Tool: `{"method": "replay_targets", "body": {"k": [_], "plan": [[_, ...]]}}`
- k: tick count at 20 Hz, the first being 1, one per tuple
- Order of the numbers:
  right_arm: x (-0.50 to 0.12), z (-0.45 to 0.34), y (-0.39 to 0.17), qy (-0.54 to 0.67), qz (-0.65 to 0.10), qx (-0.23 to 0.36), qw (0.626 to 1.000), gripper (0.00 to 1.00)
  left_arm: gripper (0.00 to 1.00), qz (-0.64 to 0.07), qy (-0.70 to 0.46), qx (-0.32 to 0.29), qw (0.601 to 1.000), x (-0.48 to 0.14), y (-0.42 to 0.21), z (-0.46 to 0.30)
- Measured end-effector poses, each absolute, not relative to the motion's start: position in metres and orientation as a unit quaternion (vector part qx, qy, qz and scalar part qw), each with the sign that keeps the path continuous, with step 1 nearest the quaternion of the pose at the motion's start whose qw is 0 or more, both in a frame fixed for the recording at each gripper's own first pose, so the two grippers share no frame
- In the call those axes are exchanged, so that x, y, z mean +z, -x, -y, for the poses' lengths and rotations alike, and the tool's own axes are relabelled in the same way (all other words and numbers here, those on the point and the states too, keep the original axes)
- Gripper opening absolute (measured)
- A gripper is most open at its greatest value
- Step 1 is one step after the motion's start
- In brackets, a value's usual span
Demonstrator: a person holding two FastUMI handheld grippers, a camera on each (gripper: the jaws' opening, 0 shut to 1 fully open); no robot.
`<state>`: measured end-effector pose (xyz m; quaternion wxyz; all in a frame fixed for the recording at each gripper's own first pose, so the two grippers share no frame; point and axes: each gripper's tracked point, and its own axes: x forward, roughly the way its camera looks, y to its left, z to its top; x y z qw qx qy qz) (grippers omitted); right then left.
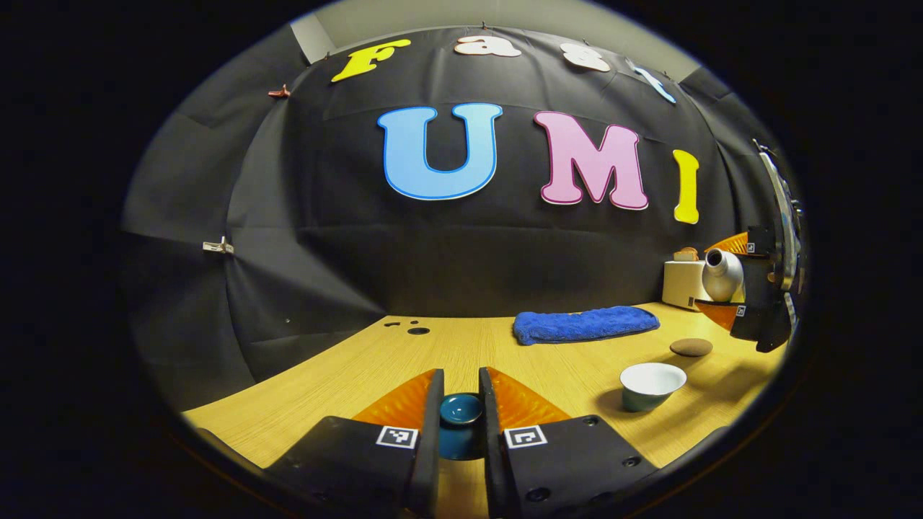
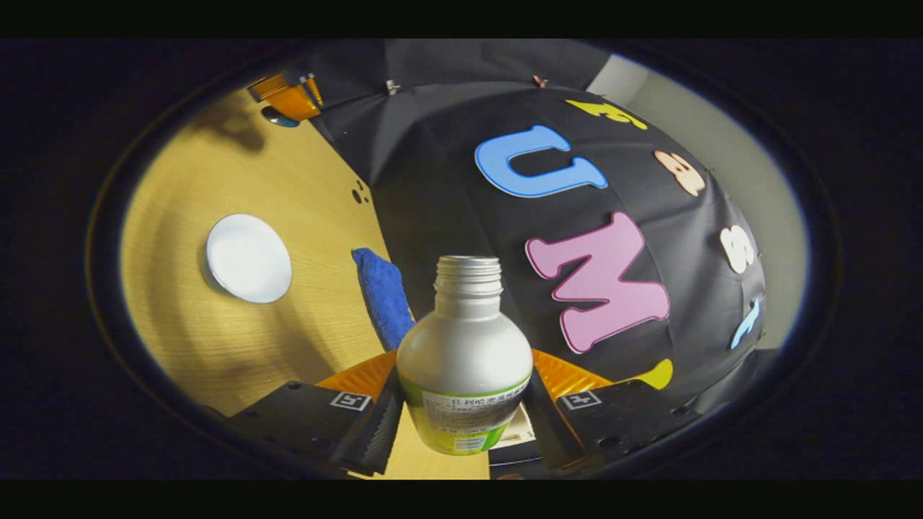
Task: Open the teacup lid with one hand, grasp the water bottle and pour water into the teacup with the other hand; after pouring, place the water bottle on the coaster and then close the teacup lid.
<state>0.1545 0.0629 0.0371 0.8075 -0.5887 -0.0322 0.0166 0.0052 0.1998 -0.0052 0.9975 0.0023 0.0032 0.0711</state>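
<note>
My left gripper (image 1: pixel 460 376) is shut on the dark teal teacup lid (image 1: pixel 461 409), held low over the wooden table (image 1: pixel 461 349). The open teacup (image 1: pixel 651 386), white inside, stands to the right of it; in the right gripper view the teacup (image 2: pixel 249 257) lies below and to the left. My right gripper (image 2: pixel 465 378) is shut on the capless silver water bottle (image 2: pixel 465 346) with a green label. From the left gripper view that bottle (image 1: pixel 721 272) hangs tilted in the air at the far right, beyond the cup. A round brown coaster (image 1: pixel 691 347) lies behind the cup.
A folded blue towel (image 1: pixel 584 324) lies at the back of the table, by the wall. A white box (image 1: pixel 683 283) stands at the back right. Small holes (image 1: pixel 418 330) mark the tabletop at the back left. The table's near edge runs just under my left fingers.
</note>
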Motion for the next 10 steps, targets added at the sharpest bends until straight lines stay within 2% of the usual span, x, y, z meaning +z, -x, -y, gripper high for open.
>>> {"method": "replay_targets", "body": {"k": [2,3,4,10], "plan": [[0.032,-0.067,-0.161,0.613,0.036,0.025,0.789,0.79,0.29,-0.003,-0.002,0.069,0.998,-0.006,-0.006,-0.201],[0.032,-0.068,-0.164,0.625,0.039,0.027,0.779,0.75,0.29,-0.004,-0.002,0.069,0.998,-0.006,-0.006,-0.202],[0.029,-0.070,-0.164,0.637,0.043,0.030,0.769,0.79,0.29,-0.004,-0.003,0.070,0.998,-0.005,-0.006,-0.203],[0.014,-0.085,-0.178,0.688,0.057,0.059,0.721,0.79,0.29,-0.004,-0.002,0.070,0.998,-0.006,-0.006,-0.203]]}}
